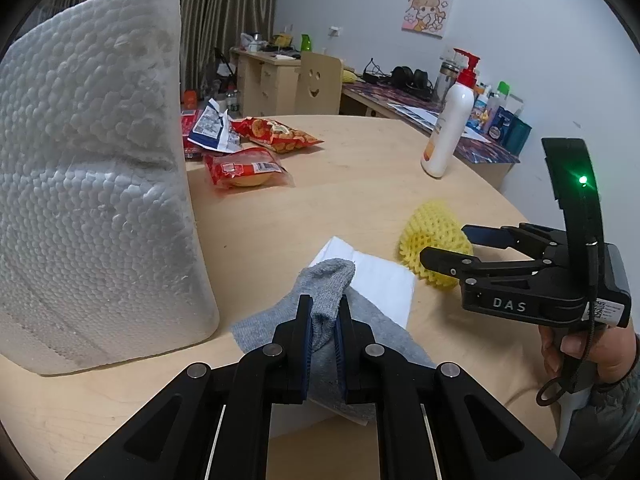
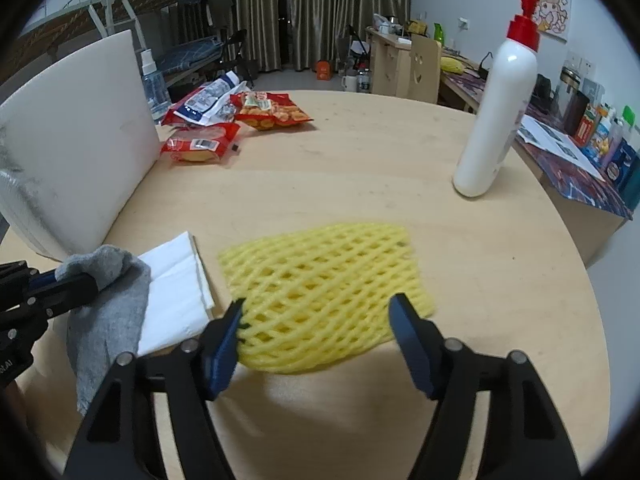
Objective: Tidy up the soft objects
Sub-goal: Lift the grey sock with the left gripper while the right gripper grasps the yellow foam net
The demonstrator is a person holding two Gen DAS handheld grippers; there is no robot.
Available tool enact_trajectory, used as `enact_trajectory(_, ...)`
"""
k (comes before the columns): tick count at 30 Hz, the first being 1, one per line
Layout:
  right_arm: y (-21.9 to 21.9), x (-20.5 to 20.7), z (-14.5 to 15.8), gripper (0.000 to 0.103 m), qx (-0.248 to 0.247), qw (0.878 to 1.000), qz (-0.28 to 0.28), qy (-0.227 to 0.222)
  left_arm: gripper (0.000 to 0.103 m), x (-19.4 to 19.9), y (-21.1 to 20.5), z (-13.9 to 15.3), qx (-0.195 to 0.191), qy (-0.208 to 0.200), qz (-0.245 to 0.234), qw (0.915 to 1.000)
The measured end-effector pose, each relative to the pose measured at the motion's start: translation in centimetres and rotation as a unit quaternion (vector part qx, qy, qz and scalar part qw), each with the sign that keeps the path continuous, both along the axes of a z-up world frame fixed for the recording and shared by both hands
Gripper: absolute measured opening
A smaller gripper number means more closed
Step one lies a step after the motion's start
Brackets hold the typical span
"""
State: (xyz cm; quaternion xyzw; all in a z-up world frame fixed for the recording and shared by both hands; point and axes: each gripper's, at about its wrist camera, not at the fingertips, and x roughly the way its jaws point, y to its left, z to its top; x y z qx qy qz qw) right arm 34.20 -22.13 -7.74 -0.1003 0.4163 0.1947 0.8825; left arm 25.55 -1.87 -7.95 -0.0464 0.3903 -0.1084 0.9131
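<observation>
My left gripper (image 1: 323, 308) is shut on a grey sock (image 1: 328, 280), pinching its upper end while the rest drapes over a folded white tissue (image 1: 380, 280) on the round wooden table (image 1: 360, 184). The sock (image 2: 116, 300) and tissue (image 2: 172, 280) also show at the left of the right wrist view. My right gripper (image 2: 318, 308) is open, its jaws on either side of the near end of a yellow foam fruit net (image 2: 328, 280) lying on the table. The net (image 1: 432, 232) also shows in the left wrist view beside the right gripper (image 1: 444, 246).
A tall white foam block (image 1: 92, 168) stands at the left. Red snack bags (image 1: 276, 132) and a wrapped bun (image 1: 244, 168) lie at the back. A white pump bottle (image 2: 500, 112) stands at the right. Desks with clutter are beyond the table.
</observation>
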Motion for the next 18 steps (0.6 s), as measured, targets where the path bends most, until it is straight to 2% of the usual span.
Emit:
enact_trajectory(5,-0.3,-0.1,-0.2,0.064,-0.003,1.0,-0.003,0.0,0.011,-0.1,0.1,0.2,-0.006,-0.004,-0.001,1.0)
enact_trajectory(6,-0.5,-0.1,-0.1,0.06,0.0,1.0,-0.004,0.0,0.011,-0.2,0.1,0.2,-0.006,-0.006,-0.002,1.0)
enact_trajectory(7,-0.9,0.0,0.0,0.049,0.006,1.0,-0.012,-0.002,0.011,-0.2,0.1,0.3,-0.007,-0.008,-0.004,0.9999)
enact_trajectory(8,-1.3,0.1,0.1,0.044,0.01,1.0,-0.019,-0.003,0.011,-0.3,0.1,0.4,-0.008,-0.01,-0.005,0.9999)
enact_trajectory(10,-2.2,0.1,0.3,0.024,0.035,0.999,-0.022,0.002,0.011,-0.5,0.0,0.6,-0.01,-0.015,-0.008,0.9998)
enact_trajectory(13,-2.8,-0.1,0.5,0.018,0.054,0.998,-0.024,0.002,0.01,-0.8,-0.1,1.1,-0.018,-0.026,-0.016,0.9994)
enact_trajectory(18,-3.4,-1.4,1.4,0.018,0.092,0.996,-0.018,-0.005,0.009,-1.3,-0.3,2.0,-0.045,-0.031,-0.031,0.998)
